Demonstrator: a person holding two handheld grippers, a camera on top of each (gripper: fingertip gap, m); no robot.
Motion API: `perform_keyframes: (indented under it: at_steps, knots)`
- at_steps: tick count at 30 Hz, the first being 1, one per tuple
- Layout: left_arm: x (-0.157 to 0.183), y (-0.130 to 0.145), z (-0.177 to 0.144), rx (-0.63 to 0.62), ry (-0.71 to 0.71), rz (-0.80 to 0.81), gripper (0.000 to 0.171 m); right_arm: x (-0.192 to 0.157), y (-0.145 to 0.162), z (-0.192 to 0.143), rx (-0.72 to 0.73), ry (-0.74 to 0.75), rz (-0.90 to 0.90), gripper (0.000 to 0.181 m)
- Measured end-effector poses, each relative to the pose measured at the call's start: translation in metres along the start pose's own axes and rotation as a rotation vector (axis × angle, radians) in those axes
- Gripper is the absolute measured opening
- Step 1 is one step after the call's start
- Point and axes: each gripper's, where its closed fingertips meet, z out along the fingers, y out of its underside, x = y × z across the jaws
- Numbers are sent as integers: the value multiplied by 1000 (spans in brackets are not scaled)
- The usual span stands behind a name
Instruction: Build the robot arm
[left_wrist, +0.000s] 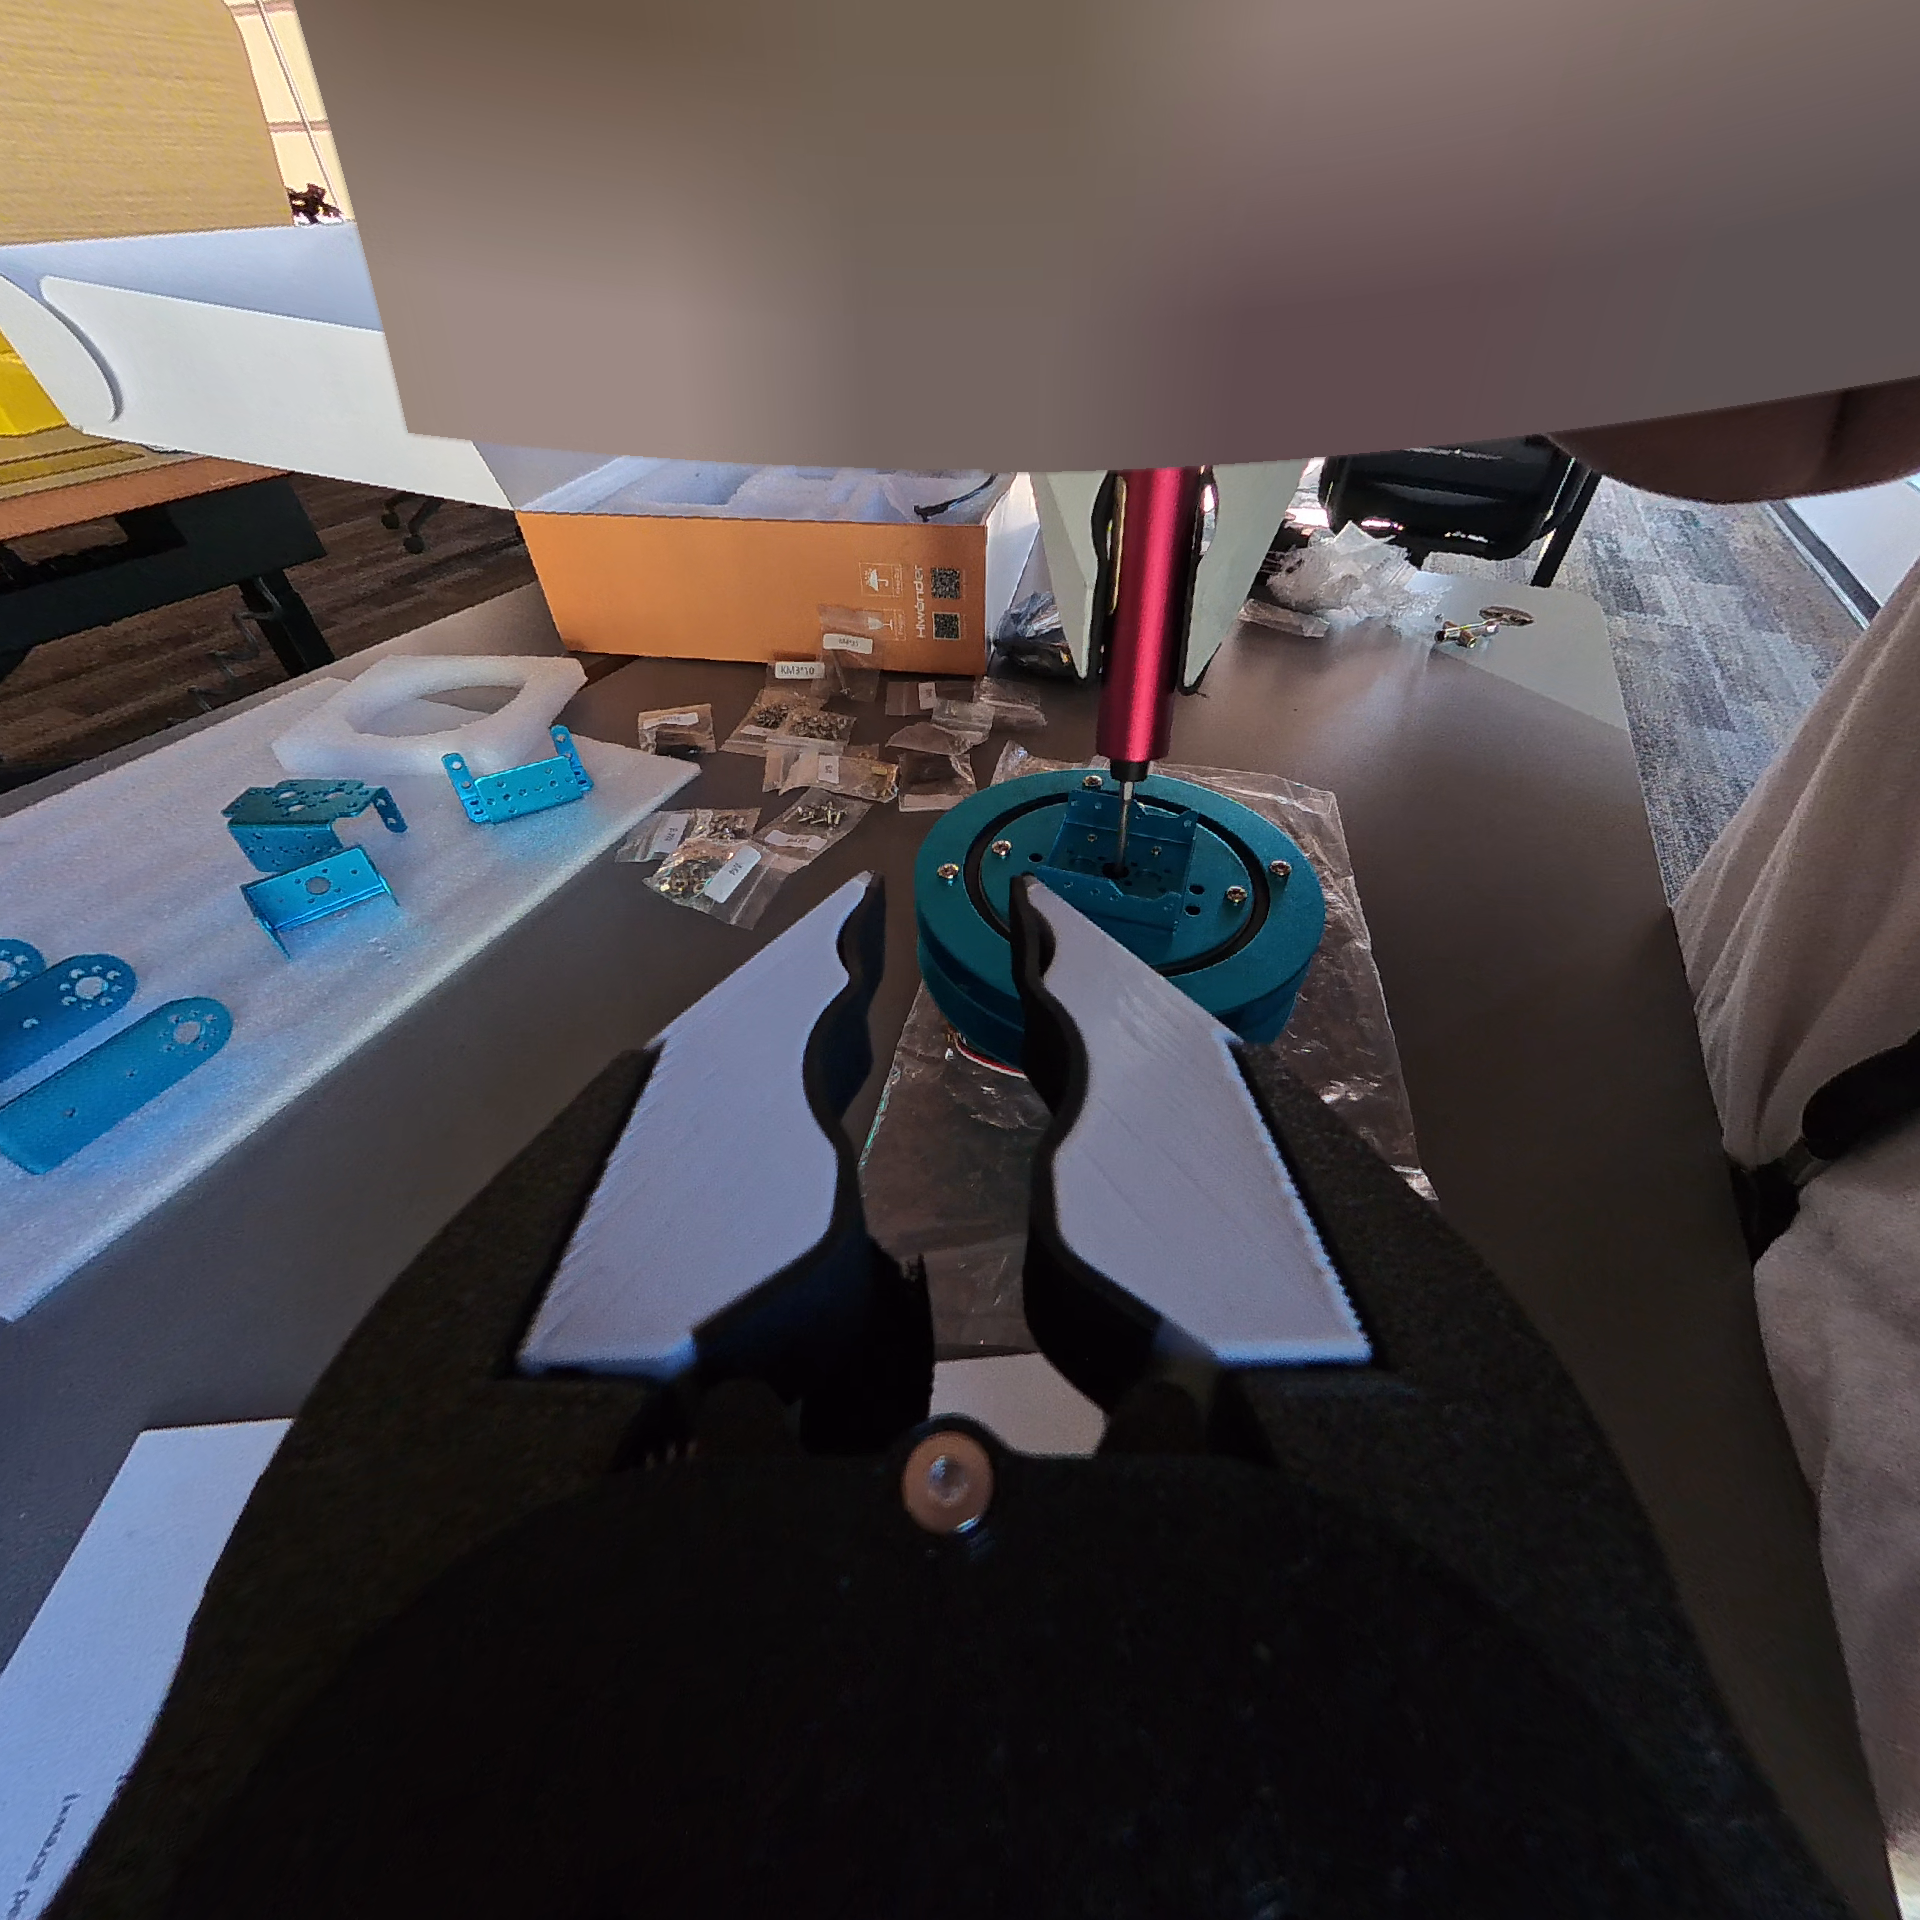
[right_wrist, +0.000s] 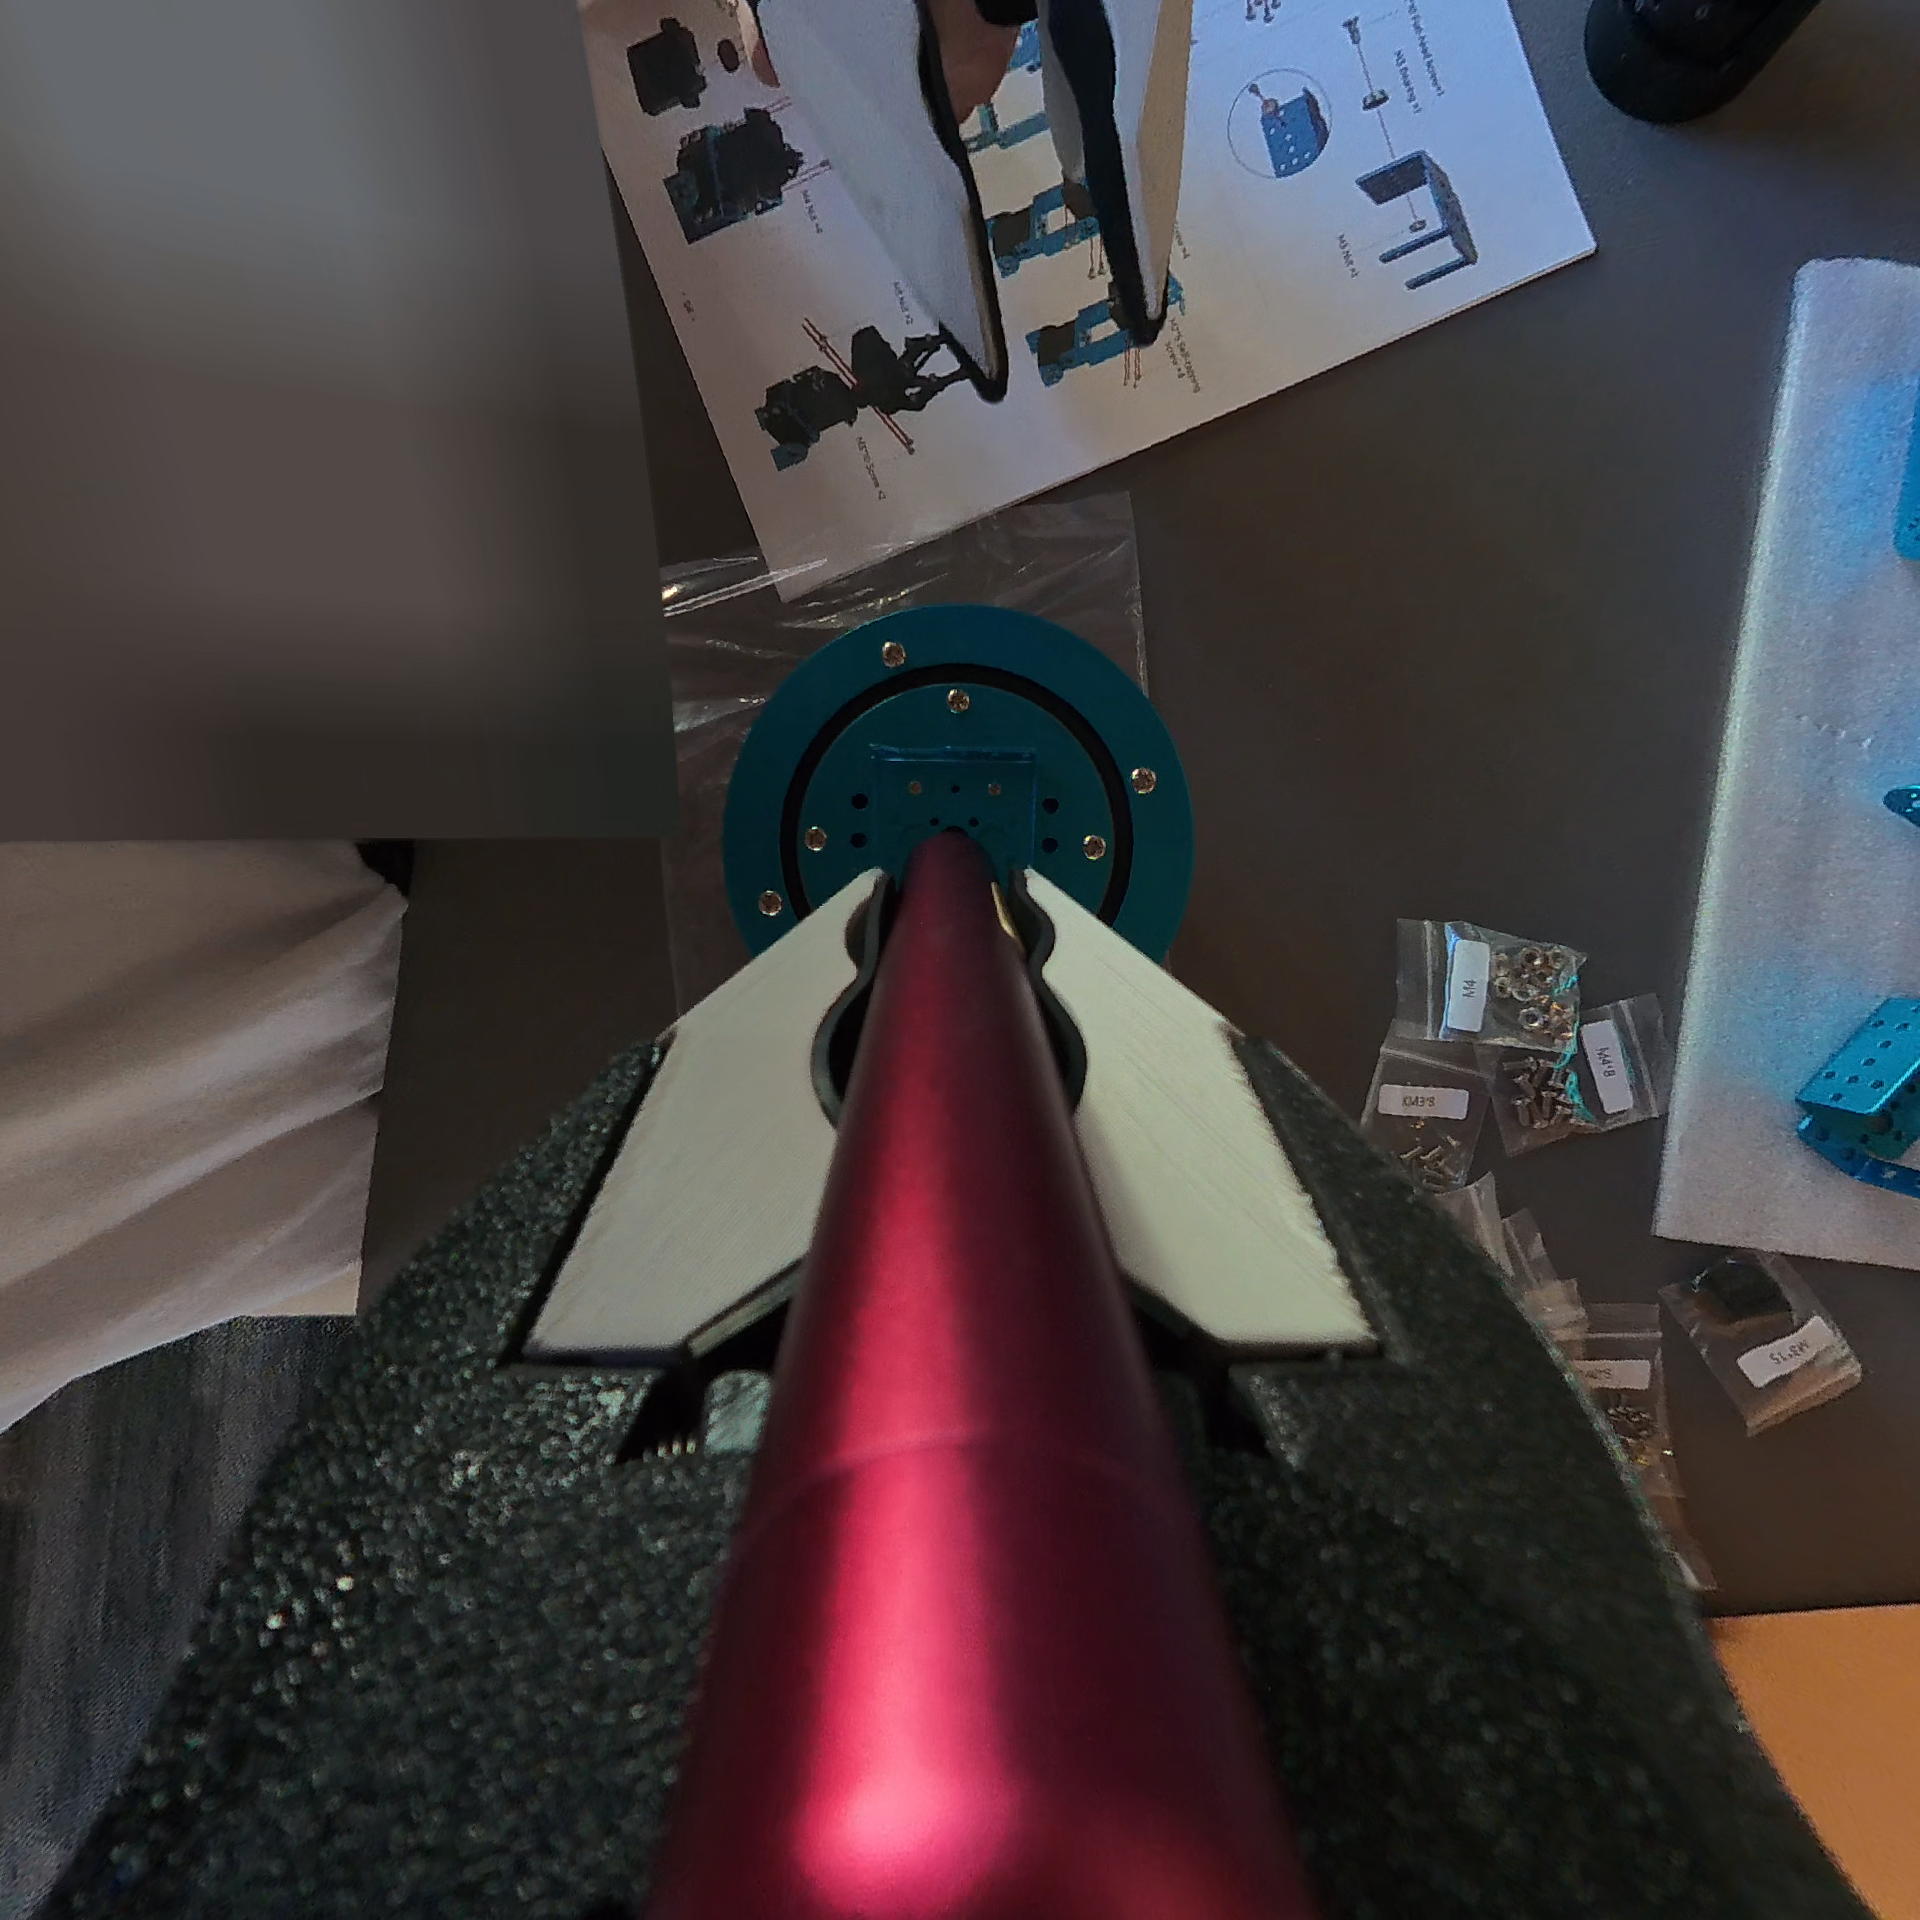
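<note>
A round teal base (left_wrist: 1257, 935) lies on a clear plastic bag (left_wrist: 1340, 1081) on the grey table. A small blue bracket (left_wrist: 1143, 883) sits on its middle. My right gripper (right_wrist: 951, 883) is shut on a red screwdriver (right_wrist: 935, 1351), held upright over the base (right_wrist: 774, 800). The screwdriver (left_wrist: 1138, 644) has its thin bit down in the bracket (right_wrist: 904, 795). The right gripper (left_wrist: 1138, 665) also shows in the left wrist view. My left gripper (left_wrist: 948, 894) is open and empty, hovering just short of the base. In the right wrist view the left gripper (right_wrist: 1065, 353) hangs over a printed instruction sheet (right_wrist: 1351, 260).
Small bags of screws (left_wrist: 790, 769) lie behind the base, in front of an orange box (left_wrist: 758, 592). A white foam sheet (left_wrist: 156, 1039) at the left holds several blue brackets (left_wrist: 312, 821) and a foam ring (left_wrist: 436, 707). A person's light clothing (left_wrist: 1818, 935) is by the table's right edge. Across from one pair of fingers to the other is roughly 10 centimetres.
</note>
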Motion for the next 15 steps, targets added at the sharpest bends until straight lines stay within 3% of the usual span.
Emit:
perform_keyframes:
  at_steps: [1, 15]
  knots:
    - [0, 0, 0, 0, 1, 1, 22, 0, -1, 0, -4, -3, -2, 20]
    - [3, -2, -1, 5, 9, 2, 22, 4, -8, -2, -98, -103, -8, 21]
